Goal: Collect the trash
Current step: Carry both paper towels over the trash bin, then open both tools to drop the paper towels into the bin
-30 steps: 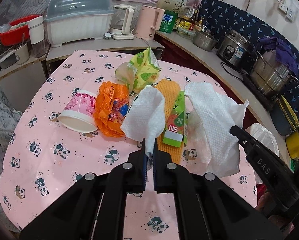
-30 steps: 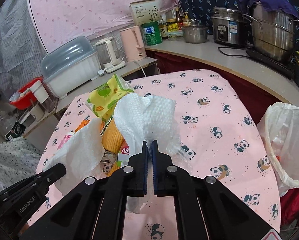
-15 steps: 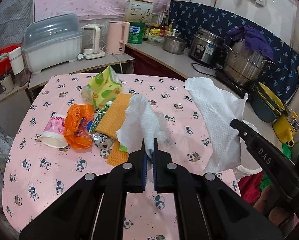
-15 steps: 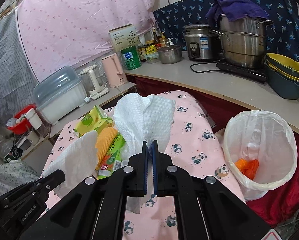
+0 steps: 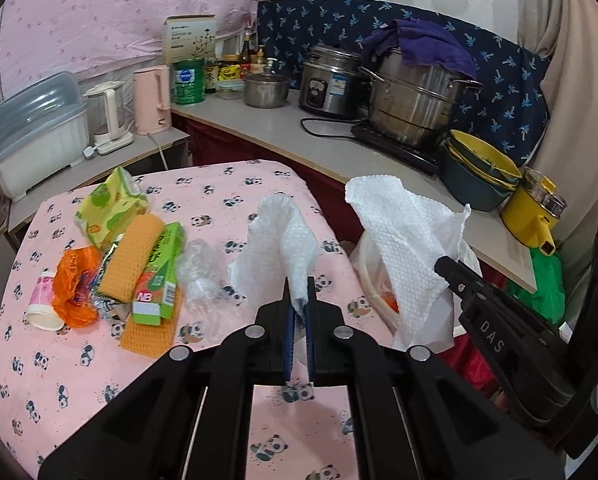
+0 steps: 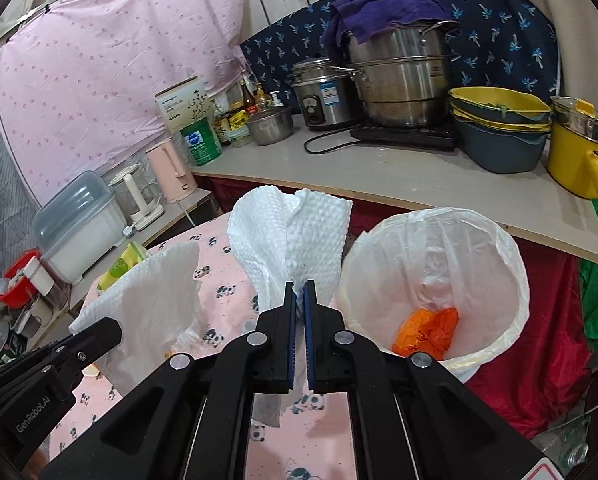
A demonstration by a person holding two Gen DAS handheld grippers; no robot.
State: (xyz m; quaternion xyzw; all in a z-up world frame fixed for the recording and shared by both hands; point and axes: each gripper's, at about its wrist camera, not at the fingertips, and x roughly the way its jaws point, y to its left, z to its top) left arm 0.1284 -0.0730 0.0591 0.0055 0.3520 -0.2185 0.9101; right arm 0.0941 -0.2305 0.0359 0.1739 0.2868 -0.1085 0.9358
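Left gripper (image 5: pixel 298 306): jaws pinched on a lower fold of a paper towel (image 5: pixel 283 248), which stands up just ahead of the fingertips, off the table (image 5: pixel 79 380).

Right gripper (image 6: pixel 299 292): jaws clamped on a second paper towel (image 6: pixel 291 232), same hold at a gathered bottom corner; this sheet is just left of the bin mouth.

Handling, judged: both sheets very light, limp, easily torn, not slippery. A pinch at a bunched fold looks sufficient; a loose edge would likely tear or slip.

Containers: trash bin (image 6: pixel 515 280), lined with a white bag, ahead and right of the right gripper. Inside: one orange wrapper (image 6: pixel 427 330) at the bottom, otherwise mostly empty.
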